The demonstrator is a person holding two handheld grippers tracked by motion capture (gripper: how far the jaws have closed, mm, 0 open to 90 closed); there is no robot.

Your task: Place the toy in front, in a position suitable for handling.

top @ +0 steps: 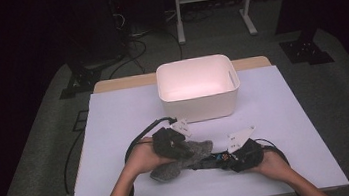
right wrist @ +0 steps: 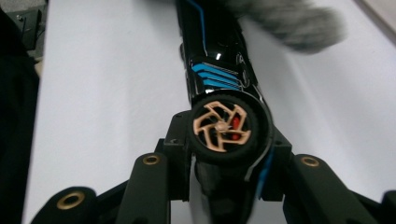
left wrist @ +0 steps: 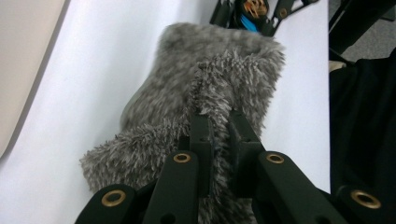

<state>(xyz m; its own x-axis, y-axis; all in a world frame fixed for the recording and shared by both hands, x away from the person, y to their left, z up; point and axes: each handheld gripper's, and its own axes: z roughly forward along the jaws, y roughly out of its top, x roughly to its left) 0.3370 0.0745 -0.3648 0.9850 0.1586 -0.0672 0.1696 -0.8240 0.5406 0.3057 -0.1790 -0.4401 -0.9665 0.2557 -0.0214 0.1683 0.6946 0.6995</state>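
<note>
A: Where do the two tools sit in the high view?

B: Both low in the frame, a little below centre. The left gripper point(top: 181, 150) is at centre-left, the right gripper point(top: 223, 158) just right of it, each held in a hand coming up from the bottom edge.

A: What has the left one got?

B: A grey fluffy cloth point(left wrist: 205, 79). In the left gripper view its jaws are drawn nearly together, with only a narrow slot between them, and a fold of the fuzzy pile is pinched in that slot. The rest of the cloth spreads up through the middle of that frame, lying on the white table cover point(left wrist: 93, 93).

A: And the right one?

B: It is closed around a black toy car point(right wrist: 217, 70) with blue stripes. In the right gripper view the jaws press on either side of the car's end, at the bottom centre, just behind a wheel with a tan spoked hub point(right wrist: 219, 127). The car's body runs away toward the top of the frame, where its far end meets the cloth.

A: Anything else on the table?

B: A white bin point(top: 199, 106) stands at the upper middle of the high view, well apart from both tools.
</note>
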